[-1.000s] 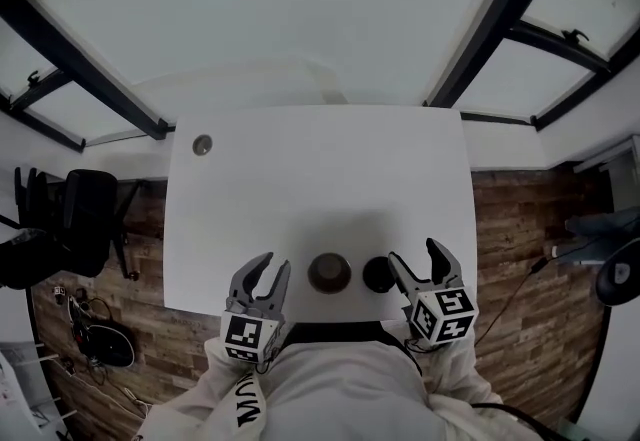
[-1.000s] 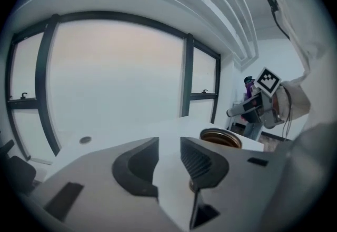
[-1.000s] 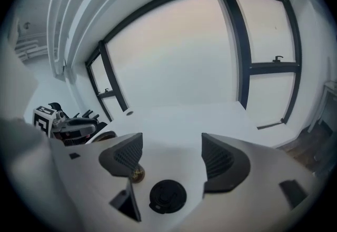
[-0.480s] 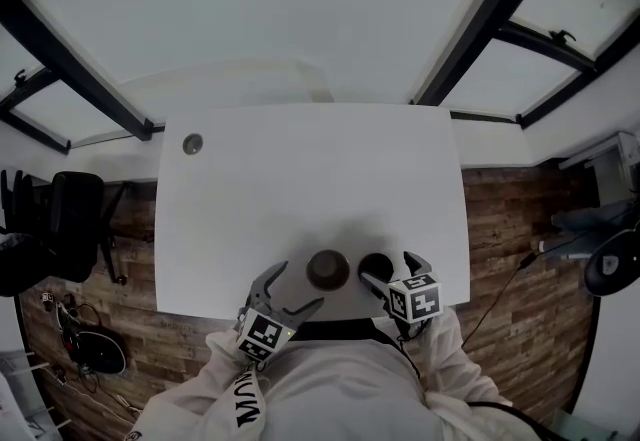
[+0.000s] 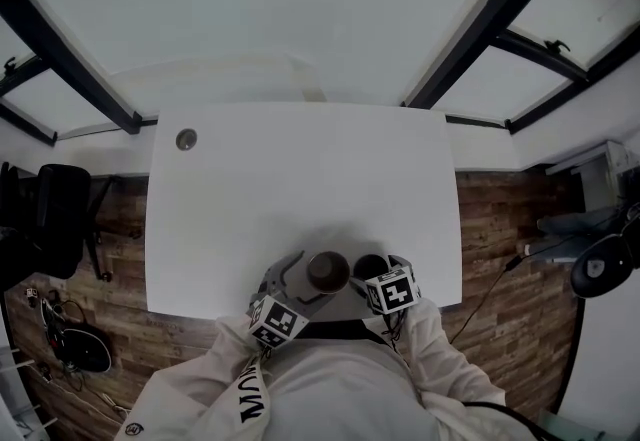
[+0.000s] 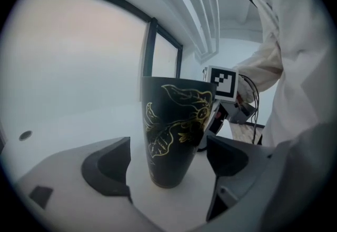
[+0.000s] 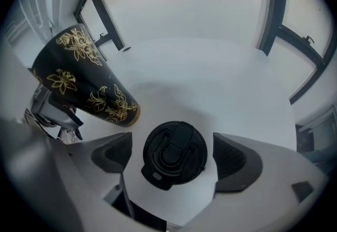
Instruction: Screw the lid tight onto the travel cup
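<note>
Right gripper view looks steeply down on the black round plastic lid (image 7: 175,153) with its flip tab, which lies flat on the white bench (image 7: 210,78). The lid sits directly between the jaws of the right tool (image 7: 172,157). These jaws have just been opening and stand wide, with a clear gap on each side of the lid. Neither pad touches it, so the right tool grips nothing yet but is centred for a grasp across the rim.

Left gripper view shows the dark tapered travel cup (image 6: 176,125) with gold leaf decoration. It stands upright on its narrow base with its mouth uncovered and its long axis vertical. The left tool (image 6: 168,161) comes in from the side at a shallow downward angle. Its jaws have also just been opening, and they flank the lower body of the cup without contact.

Head view places the lid just beside the cup, on the person's right, both near the front edge of the bench. The right tool is nearer the lid and the left tool is nearer the cup.

Judgement: each tool can close where it stands. The lid must then rise and move left to the cup mouth, held level and square to the vertical axis, or the thread is likely to cross.
</note>
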Motion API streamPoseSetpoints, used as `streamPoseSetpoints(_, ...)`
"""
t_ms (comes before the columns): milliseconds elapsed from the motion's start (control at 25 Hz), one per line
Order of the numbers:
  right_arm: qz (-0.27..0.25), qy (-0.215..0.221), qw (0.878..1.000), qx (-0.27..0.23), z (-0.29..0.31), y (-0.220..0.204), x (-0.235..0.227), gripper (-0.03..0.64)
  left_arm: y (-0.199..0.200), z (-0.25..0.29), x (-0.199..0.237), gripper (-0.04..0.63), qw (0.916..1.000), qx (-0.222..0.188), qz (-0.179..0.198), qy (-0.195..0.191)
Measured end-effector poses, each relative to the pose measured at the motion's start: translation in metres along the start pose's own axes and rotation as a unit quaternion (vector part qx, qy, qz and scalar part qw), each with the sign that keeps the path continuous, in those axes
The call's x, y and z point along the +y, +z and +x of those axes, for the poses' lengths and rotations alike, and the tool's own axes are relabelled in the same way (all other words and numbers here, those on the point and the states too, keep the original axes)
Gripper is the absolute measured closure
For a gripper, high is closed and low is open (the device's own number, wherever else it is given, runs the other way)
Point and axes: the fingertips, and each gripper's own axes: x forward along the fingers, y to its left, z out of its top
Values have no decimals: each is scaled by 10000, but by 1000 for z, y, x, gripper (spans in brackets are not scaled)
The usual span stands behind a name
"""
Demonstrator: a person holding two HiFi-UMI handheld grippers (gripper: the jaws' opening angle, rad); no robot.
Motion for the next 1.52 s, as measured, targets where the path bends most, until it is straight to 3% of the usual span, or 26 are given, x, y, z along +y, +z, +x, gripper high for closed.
streamPoseSetpoints(240,-276,-187,9994,88,10,8,7,166,5,7,3,153,9998,-181,-81,41)
streamPoseSetpoints(400,-587,-415,9965,437,8,1,3,166,12,11,4,154,9995,-285,-144,87)
streamPoseSetpoints(600,-157,-412,9973,581,14,-13,-3,167,17,15,2,155,9993,-337,-86,94)
streamPoseSetpoints(760,-184,-179,9983,527,18,-16,8,167,18,18,-1,164,9990,-404,-145,140)
streamPoseSetpoints(920,-541,-303,9967,523,16,-8,3,169,18,18,1,183,9986,-455,-152,238)
streamPoseSetpoints(1160,-555,-191,9963,625,16,-12,4,170,19,20,-2,186,9984,-488,-138,255)
streamPoseSetpoints(1520,-503,5,9987,-34,-32,15,-13,213,20,22,-2,186,9986,-474,-137,201)
